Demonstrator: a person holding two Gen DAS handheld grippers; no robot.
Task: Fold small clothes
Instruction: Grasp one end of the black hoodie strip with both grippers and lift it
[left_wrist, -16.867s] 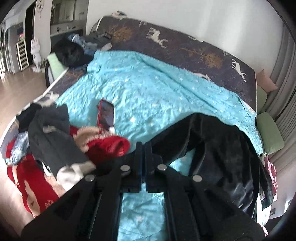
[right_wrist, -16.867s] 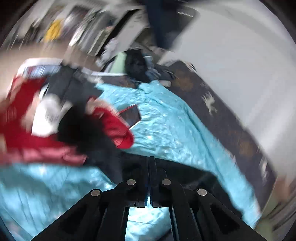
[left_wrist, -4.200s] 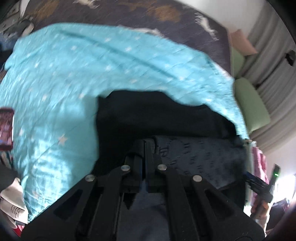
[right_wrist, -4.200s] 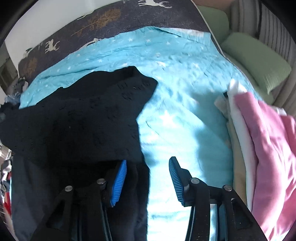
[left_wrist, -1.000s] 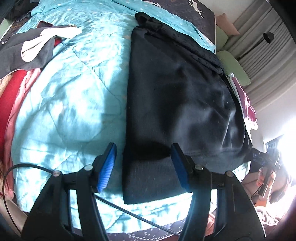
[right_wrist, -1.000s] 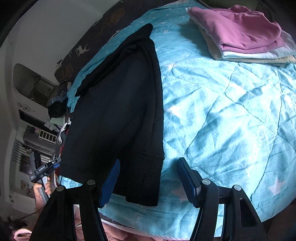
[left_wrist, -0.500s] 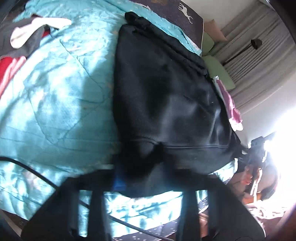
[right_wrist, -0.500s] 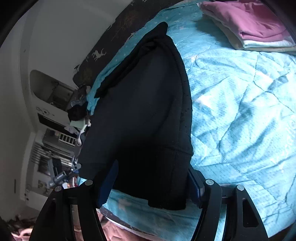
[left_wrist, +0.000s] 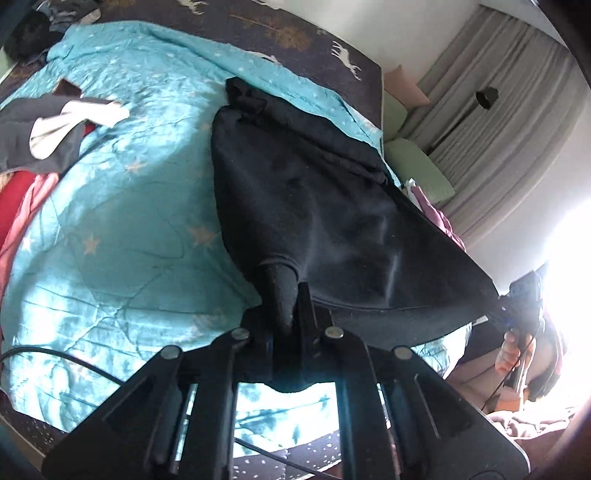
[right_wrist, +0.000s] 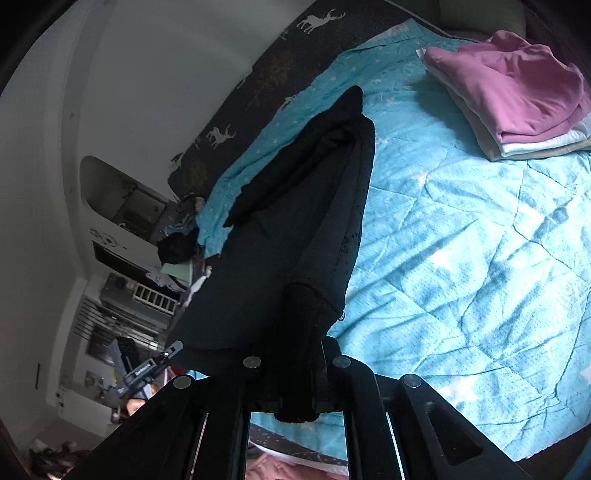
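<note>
A black garment (left_wrist: 325, 206) lies lengthwise on the turquoise star quilt (left_wrist: 122, 221), its near hem lifted off the bed. My left gripper (left_wrist: 286, 314) is shut on one hem corner. My right gripper (right_wrist: 299, 354) is shut on the other hem corner of the black garment (right_wrist: 295, 229). The hem hangs stretched between the two. The right gripper also shows at the far right of the left wrist view (left_wrist: 517, 295), and the left gripper shows at the lower left of the right wrist view (right_wrist: 147, 369).
A folded stack with a pink top (right_wrist: 517, 99) sits at the far right of the quilt. A pile of red, grey and white clothes (left_wrist: 48, 136) lies at the left. Green pillows (left_wrist: 417, 173) and curtains stand beyond. A black cable (left_wrist: 66, 358) crosses the near bed edge.
Both grippers have closed on the near hem corners of the black garment and raised the hem off the quilt. One second ago both were open just short of it.
</note>
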